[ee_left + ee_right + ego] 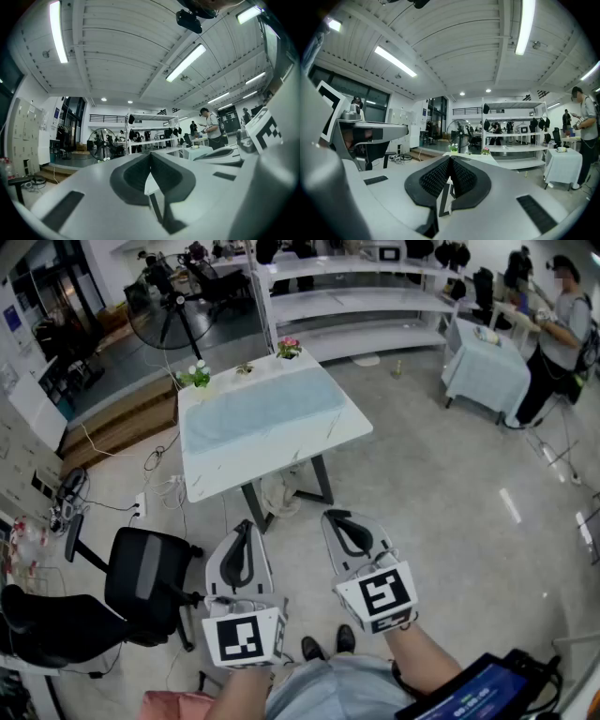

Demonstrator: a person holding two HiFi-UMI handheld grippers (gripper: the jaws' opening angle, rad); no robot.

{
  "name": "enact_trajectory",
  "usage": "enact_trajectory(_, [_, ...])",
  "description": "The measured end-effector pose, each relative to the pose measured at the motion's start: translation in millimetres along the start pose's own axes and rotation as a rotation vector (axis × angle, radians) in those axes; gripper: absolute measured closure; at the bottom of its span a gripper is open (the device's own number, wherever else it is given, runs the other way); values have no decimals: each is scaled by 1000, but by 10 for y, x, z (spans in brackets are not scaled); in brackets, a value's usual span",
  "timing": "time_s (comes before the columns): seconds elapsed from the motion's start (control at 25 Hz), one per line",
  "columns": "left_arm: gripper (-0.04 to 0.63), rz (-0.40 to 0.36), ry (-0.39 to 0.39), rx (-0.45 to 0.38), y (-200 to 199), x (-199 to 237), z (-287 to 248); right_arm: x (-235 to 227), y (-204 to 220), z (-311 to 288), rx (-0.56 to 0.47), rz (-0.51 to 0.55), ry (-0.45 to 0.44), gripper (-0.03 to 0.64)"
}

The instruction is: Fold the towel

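Observation:
A pale blue towel [258,409] lies spread flat on a white table [220,475] some way ahead of me. My left gripper [244,526] and right gripper [336,517] are held side by side, level, well short of the table's near edge. Both are shut with nothing between the jaws. In the left gripper view the jaw tips [150,154] meet, and in the right gripper view the tips [450,159] meet too, with the table's far end [480,157] showing just behind them.
Small flower pots [195,375] stand along the table's far edge. A black office chair [145,582] is at the left. A standing fan [167,310] and white shelving [356,301] are behind the table. A cloth-covered small table [487,367] and a person [558,334] are at the right.

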State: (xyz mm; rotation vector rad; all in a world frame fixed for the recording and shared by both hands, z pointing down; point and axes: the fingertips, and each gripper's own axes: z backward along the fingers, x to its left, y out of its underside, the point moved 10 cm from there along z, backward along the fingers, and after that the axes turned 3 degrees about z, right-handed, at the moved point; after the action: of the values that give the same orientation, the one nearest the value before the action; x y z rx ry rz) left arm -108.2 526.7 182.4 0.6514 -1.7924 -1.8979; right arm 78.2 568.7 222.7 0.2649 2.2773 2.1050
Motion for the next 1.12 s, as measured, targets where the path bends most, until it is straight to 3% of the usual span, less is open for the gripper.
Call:
enact_trajectory(0.48, [588,-16,-20,27,118,-23,124,42,64,19,-32,-47,-46,598])
enact_trajectory(0.72, [588,-6,-51,65,256,-68,-221,-298,203,-265,-5,-67,-73,598])
enact_trajectory(1.12, [588,39,-102,82,674,700,-1032,-518,375,-1420,43,-60,-86,594])
